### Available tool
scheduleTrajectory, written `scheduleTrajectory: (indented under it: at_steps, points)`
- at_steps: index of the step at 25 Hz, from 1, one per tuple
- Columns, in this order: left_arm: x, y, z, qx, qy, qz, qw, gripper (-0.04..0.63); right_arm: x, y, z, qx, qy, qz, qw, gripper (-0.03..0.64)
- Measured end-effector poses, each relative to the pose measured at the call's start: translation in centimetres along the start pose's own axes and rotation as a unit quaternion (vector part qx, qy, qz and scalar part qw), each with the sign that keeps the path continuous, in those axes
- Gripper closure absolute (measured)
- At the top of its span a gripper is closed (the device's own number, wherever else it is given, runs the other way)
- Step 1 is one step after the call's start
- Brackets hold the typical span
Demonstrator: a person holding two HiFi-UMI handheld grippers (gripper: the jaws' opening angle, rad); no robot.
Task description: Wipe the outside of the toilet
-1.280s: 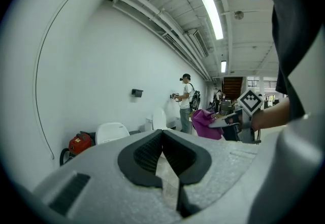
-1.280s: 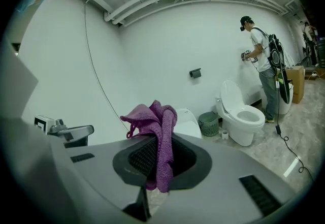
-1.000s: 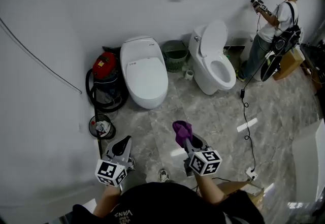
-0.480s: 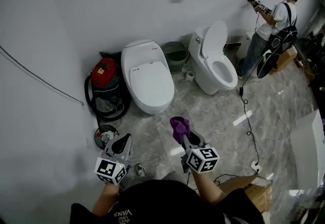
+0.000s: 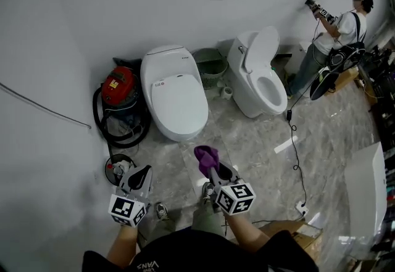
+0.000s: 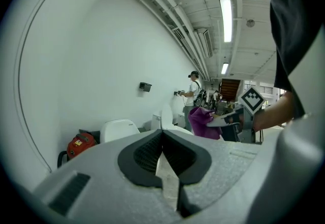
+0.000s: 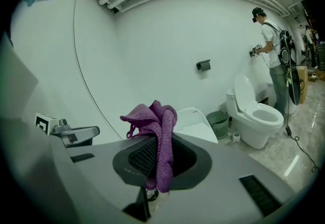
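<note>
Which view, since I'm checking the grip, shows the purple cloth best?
The right gripper view: the purple cloth sits large and central, pinched by the right gripper. The head view shows it small from above; the left gripper view shows a distant side glimpse.

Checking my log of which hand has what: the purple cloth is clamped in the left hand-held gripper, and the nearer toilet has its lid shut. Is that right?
Not quite. The purple cloth is clamped in the right hand-held gripper, as the right gripper view shows; the left hand-held gripper is shut on nothing. The nearer toilet does have its lid shut.
</note>
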State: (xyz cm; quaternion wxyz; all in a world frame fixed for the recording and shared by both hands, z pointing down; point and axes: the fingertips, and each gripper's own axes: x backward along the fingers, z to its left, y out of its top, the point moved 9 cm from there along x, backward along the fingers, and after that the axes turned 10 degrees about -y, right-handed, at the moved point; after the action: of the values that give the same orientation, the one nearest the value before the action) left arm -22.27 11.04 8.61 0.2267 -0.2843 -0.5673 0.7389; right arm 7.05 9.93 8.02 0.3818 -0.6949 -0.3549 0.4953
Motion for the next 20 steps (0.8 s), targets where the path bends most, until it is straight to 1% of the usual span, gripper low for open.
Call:
scheduleTrajectory:
  at_steps: [4, 6, 9, 14, 20]
  points:
    - [-3.1, -1.7, 0.7, 0.01, 0.035, -0.009, 0.9993, 0.594, -3.3, -0.8, -2.4, 0.021, 0.025, 0.022, 0.999, 0.577]
    - [-5.0, -2.9, 0.8, 0.01, 0.04, -0.012, 0.9991, 0.594, -5.3, -1.5, -3.9, 0.033, 0.033, 0.033, 0.998, 0.577]
    - [-7.7, -5.1, 1.7, 0.019, 0.046, -0.011, 0.9987, 0.594, -8.5, -3.2, -5.5, 0.038, 0.047, 0.045, 0.997, 0.577]
    - [-11.9, -9.5, 4.2, 0.029, 0.045, -0.004, 0.9985, 0.594, -13.5, -7.2, -6.5, 0.053, 0.076, 0.056, 0.994, 0.577]
    - [-15.6, -15.4, 6.8, 0.037, 0.058, -0.006, 0.9976, 0.594, -17.8, -13.6, -7.5, 0.032, 0.078, 0.065, 0.994, 0.577]
